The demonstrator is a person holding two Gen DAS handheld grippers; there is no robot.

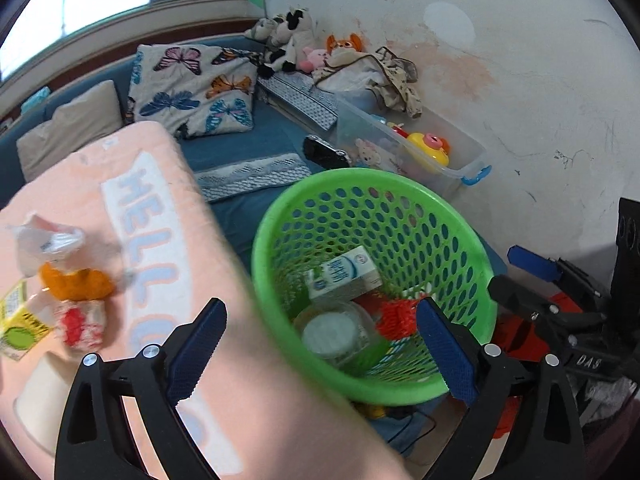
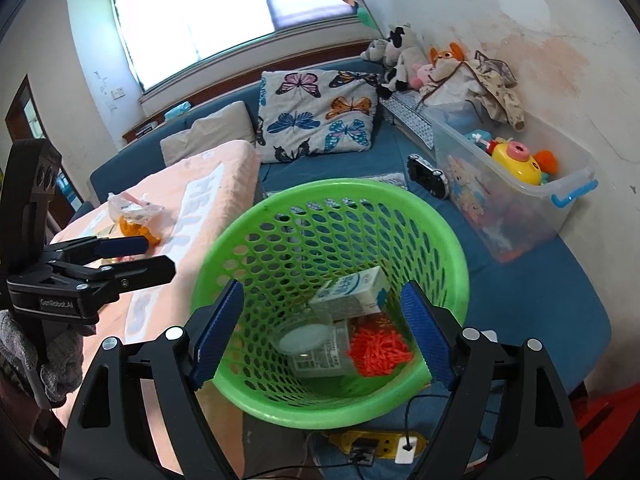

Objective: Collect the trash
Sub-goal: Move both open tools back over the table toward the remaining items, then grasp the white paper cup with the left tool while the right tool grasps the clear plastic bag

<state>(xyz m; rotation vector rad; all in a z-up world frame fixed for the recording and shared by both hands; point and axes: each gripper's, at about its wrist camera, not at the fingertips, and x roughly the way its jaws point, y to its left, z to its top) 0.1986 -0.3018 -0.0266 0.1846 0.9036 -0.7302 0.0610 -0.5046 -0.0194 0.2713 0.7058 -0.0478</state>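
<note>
Both pairs of jaws stand apart with nothing pinched between their ridged blue pads: the right gripper (image 2: pixel 320 328) frames a green plastic basket (image 2: pixel 256 216), and the left gripper (image 1: pixel 320 352) straddles that basket's rim (image 1: pixel 264 264) and the edge of a peach fleece blanket (image 1: pixel 168 208) lettered in pale blue. The basket is round, glossy and pierced all over with holes. Inside it, between the right jaws, lie a white milk carton (image 2: pixel 352 292) with blue print, a clear round tub with a white lid (image 2: pixel 300 338) and a bristly orange-red plastic piece (image 2: pixel 378 350). Left of the left jaws, on the blanket, loose trash remains: a crumpled clear plastic bag (image 1: pixel 48 240), an orange peel (image 1: pixel 76 284), a red-and-white wrapper (image 1: pixel 80 326) and a yellow-green carton (image 1: pixel 18 324).
</note>
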